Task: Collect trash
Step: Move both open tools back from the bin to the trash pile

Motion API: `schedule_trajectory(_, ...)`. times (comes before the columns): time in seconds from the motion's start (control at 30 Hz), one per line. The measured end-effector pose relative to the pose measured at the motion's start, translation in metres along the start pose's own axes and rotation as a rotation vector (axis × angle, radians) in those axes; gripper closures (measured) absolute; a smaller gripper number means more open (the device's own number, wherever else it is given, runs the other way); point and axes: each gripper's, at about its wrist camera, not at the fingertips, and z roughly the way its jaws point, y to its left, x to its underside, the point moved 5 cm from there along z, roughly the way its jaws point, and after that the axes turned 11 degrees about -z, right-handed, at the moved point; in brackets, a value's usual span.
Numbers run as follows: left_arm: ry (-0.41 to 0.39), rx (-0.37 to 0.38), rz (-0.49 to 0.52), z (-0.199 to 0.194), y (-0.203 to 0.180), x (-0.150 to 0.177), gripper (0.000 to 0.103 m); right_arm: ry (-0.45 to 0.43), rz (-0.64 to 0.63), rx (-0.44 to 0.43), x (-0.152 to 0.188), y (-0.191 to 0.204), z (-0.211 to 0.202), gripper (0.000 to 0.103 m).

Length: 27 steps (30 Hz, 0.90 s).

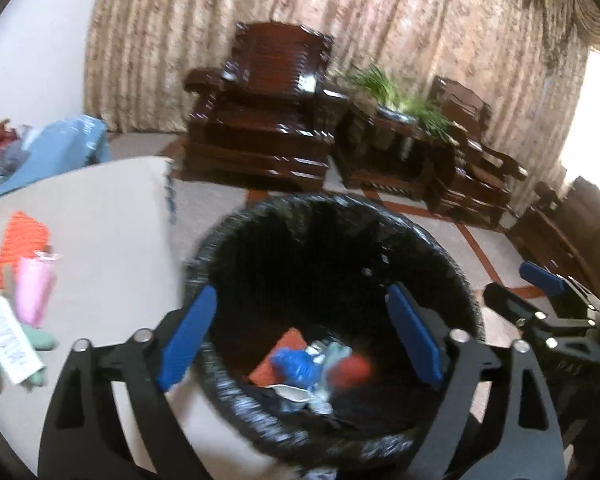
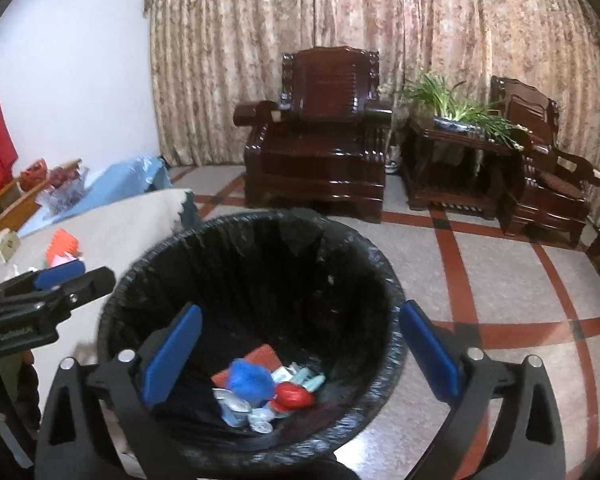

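Both hand-held grippers hang over the one trash bin (image 2: 252,320), which is lined with a black bag. Left hand-held gripper (image 1: 300,336) has its two blue fingers (image 1: 186,340) spread wide, with nothing between them, above the bin's mouth. Right hand-held gripper (image 2: 300,356) is spread just as wide and equally bare, its two blue pads (image 2: 172,354) straddling the bin's near rim. In the left view the right tool shows again off to the bin's right, in the right view the left tool shows to the bin's left.

At the bottom of the bin lies a small heap of trash: one orange-red flat piece (image 2: 246,362), one crumpled blue wrapper (image 2: 250,380), one red lump (image 2: 294,396) and several pale bits (image 2: 236,408), perhaps three or four, though the left view is too smeared to count them surely.

Left of the bin stands the bench (image 1: 100,216) under a cream cloth. On it, still outside the bin, lie one orange ridged item (image 1: 22,240), one pink wrapper (image 1: 34,292), one white printed packet (image 1: 6,340) and a pale green piece (image 1: 40,338) touching the pink one.

Beyond the bin stand two dark wooden armchairs (image 2: 320,136), with one side table (image 2: 456,168) between them carrying one potted plant (image 2: 452,104). Behind them hangs a patterned curtain (image 2: 340,12).
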Motion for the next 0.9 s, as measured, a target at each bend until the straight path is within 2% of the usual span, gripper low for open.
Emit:
schedule_trajectory(0.17,-0.067,-0.085,-0.016,-0.038,0.032,-0.01,0.01,-0.037,-0.015,-0.055,-0.014,0.022,-0.008,0.006)
schedule_trajectory(0.37,-0.133,-0.198,-0.07,-0.087,0.08,-0.014,0.01,-0.068,-0.068,-0.151,-0.03,0.076,-0.009,0.006)
schedule_trajectory(0.6,-0.184,-0.331,-0.148,-0.137,0.141,-0.009,0.01,-0.087,-0.137,-0.252,-0.043,0.143,-0.003,0.006)
schedule_trajectory(0.9,-0.217,-0.466,-0.215,-0.18,0.21,0.001,0.011,-0.109,-0.214,-0.344,-0.051,0.212,0.004,0.006)
